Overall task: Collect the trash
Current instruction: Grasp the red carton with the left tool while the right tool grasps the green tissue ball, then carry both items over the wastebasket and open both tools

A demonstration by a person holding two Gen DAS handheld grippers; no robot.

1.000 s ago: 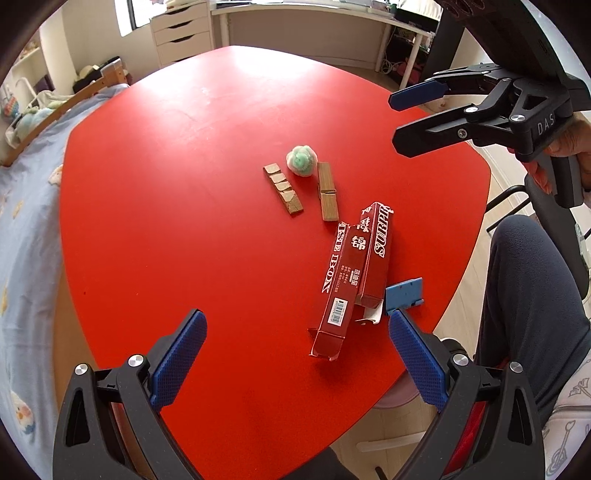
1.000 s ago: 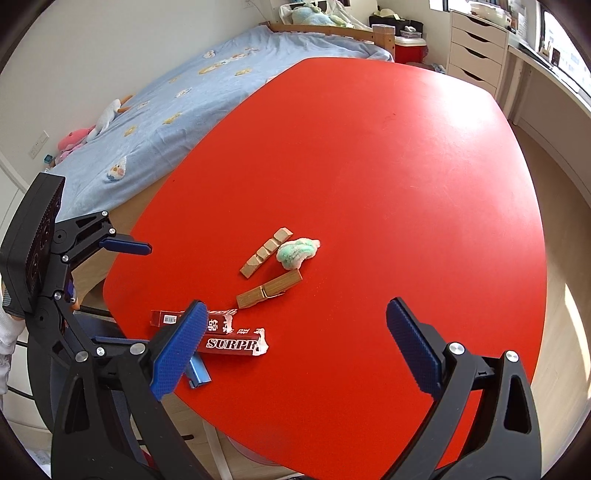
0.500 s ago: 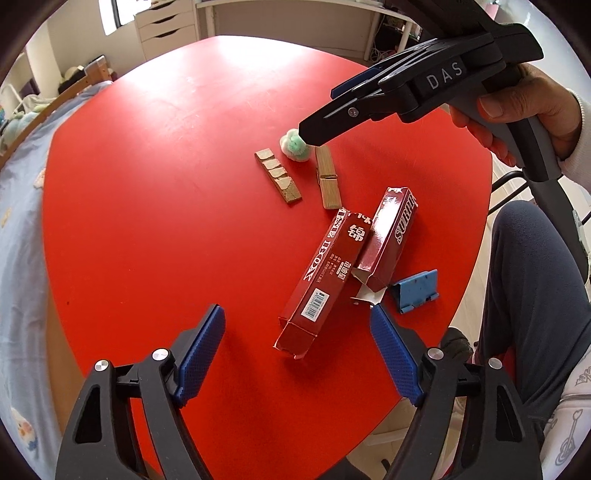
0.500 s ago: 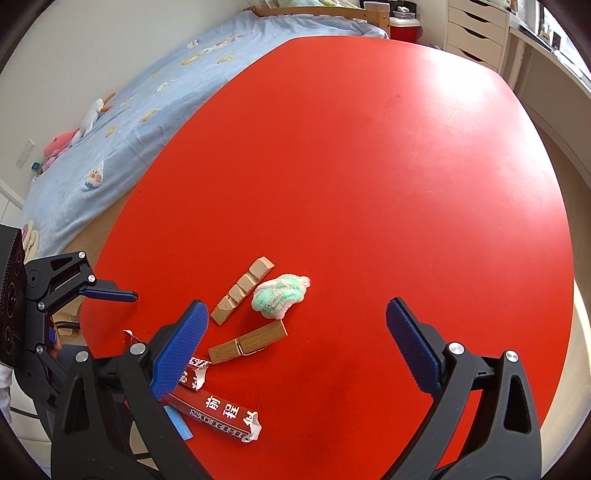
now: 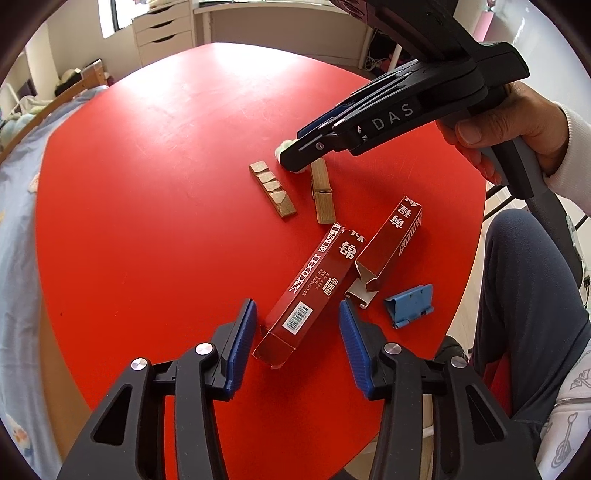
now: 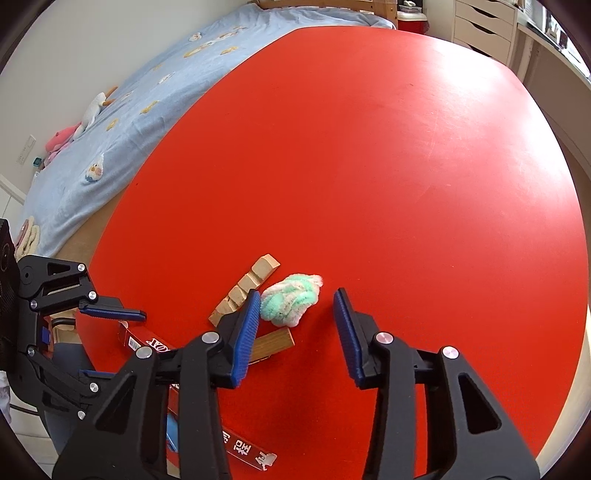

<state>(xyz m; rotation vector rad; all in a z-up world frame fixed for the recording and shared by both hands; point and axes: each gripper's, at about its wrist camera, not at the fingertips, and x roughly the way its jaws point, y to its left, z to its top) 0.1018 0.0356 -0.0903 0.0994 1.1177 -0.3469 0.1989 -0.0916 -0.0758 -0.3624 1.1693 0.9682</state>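
The far half of the red table (image 6: 369, 147) is bare and free to pass. Near its edge, the wooden block strip (image 6: 245, 288), clothespin (image 5: 322, 192), two red cartons (image 5: 314, 291) and blue clip (image 5: 408, 306) lie crowded together.

A round red table (image 6: 369, 147) fills the middle of the room, its top glossy with window light. Beside it stands a bed (image 6: 155, 92) with a pale blue patterned sheet and a wooden frame; soft toys (image 6: 70, 136) lie at the bed's wall side. Beyond the table, a white drawer unit (image 5: 162, 35) sits under a window (image 5: 118, 14), next to a white desk (image 5: 280, 22). The walls are off-white.
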